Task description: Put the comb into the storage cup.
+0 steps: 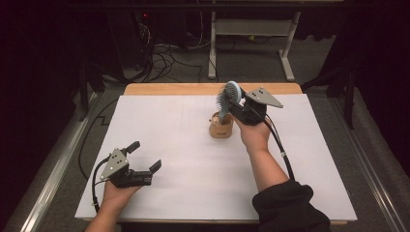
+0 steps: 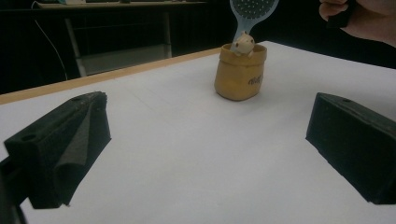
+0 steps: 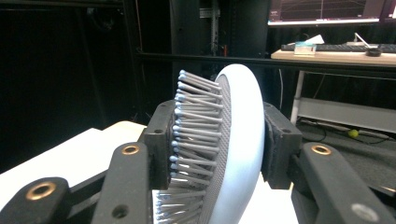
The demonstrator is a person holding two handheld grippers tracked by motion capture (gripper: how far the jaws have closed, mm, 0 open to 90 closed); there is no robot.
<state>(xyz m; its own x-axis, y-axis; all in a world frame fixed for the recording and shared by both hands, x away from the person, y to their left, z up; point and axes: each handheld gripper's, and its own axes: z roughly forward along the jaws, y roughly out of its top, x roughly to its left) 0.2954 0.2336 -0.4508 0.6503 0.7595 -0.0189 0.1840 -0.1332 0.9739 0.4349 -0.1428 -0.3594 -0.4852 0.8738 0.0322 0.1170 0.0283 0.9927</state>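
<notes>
- Your left gripper [image 1: 145,157] sits nearest you, low over the white desk [image 1: 183,159] at its near left, fingers [image 2: 60,149] spread wide with nothing between them.
- From the left gripper view, bare desk lies between those fingers, and the tan holder [image 2: 240,74] stands well beyond them, toward the far side.
- Farther out, your right gripper [image 1: 235,104] is raised above the holder [image 1: 221,126], near the middle of the desk.
- Its fingers [image 3: 161,140] have the head of the pale blue hairbrush [image 3: 224,144] between them: one pad is against the bristle side, the other against the smooth back. No gap shows on either side, so the brush is gripped.
- The brush [image 1: 226,99] stands nearly upright, tilted slightly, its head up at the fingers and its handle pointing down into the holder.
- In the left gripper view the handle [image 2: 240,32] enters the holder's mouth beside a small figure [image 2: 243,45].
</notes>
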